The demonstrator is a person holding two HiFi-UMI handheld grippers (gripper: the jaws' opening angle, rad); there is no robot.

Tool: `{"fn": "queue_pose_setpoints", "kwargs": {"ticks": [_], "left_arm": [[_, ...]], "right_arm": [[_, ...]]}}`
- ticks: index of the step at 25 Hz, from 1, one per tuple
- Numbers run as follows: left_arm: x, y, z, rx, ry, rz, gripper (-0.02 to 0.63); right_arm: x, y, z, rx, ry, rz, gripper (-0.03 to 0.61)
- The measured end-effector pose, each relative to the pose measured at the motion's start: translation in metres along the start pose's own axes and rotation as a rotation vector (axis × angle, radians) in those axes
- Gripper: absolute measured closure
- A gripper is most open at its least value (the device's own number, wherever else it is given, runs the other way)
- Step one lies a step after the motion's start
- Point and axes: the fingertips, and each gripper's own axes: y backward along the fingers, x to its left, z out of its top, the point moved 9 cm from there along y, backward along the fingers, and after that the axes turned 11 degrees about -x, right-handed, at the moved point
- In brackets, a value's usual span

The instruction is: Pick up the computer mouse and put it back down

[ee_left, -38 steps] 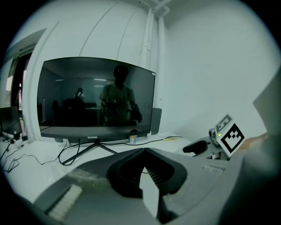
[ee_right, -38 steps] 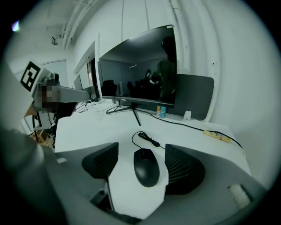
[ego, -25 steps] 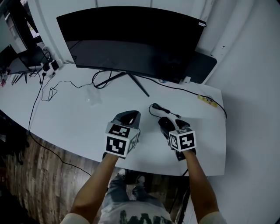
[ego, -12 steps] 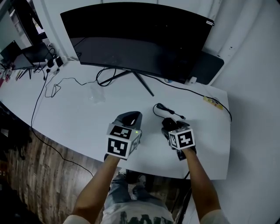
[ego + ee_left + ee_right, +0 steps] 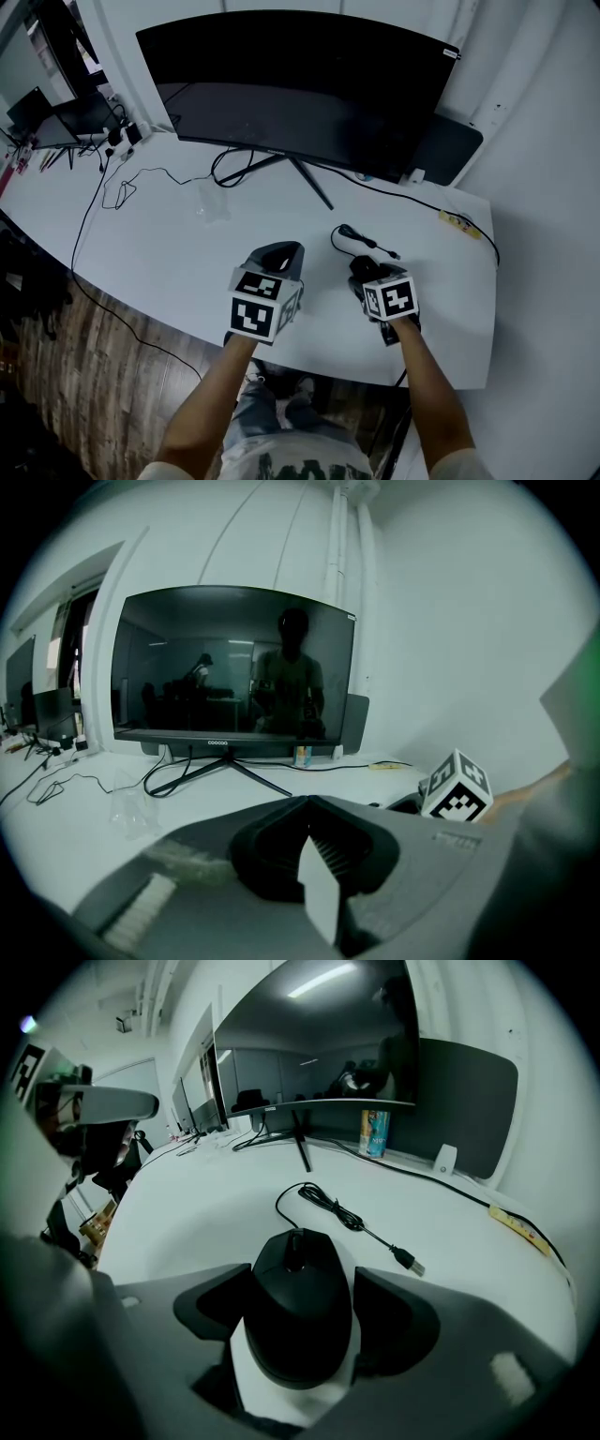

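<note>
Barely anything has shifted since a second ago — both tools sit where they were. Left tool (image 5: 281, 253) jaws together, empty, idle. Right tool (image 5: 367, 277) is clamped on the computer mouse (image 5: 298, 1312), which looks still down on the worktop (image 5: 187, 253). Grasp step — next I lift straight up, minding the cable (image 5: 345, 1213).

The computer mouse (image 5: 298, 1307) lies on the table (image 5: 169, 244), between the jaws of the right gripper (image 5: 365, 273). Its cable (image 5: 345, 1213) lies just beyond the mouse, and the monitor (image 5: 300, 84) stands farther behind. The left gripper (image 5: 280, 253) is left of the mouse.
</note>
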Motion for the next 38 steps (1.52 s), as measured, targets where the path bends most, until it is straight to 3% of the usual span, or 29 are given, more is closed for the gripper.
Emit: {"fn": "queue_pose_setpoints", "kwargs": {"ticks": [3, 11, 38], "left_arm": [[0.001, 0.001, 0.001, -0.003, 0.0, 0.005, 0.609], [0.002, 0.005, 0.007, -0.002, -0.004, 0.002, 0.609], [0.033, 0.043, 0.057, -0.071, -0.048, -0.017, 0.609]], "right_arm": [[-0.001, 0.0, 0.0, -0.002, -0.003, -0.009, 0.262], [0.001, 0.002, 0.001, -0.009, -0.024, -0.013, 0.265], [0.043, 0.075, 0.101, -0.337, -0.078, -0.066, 0.265]]}}
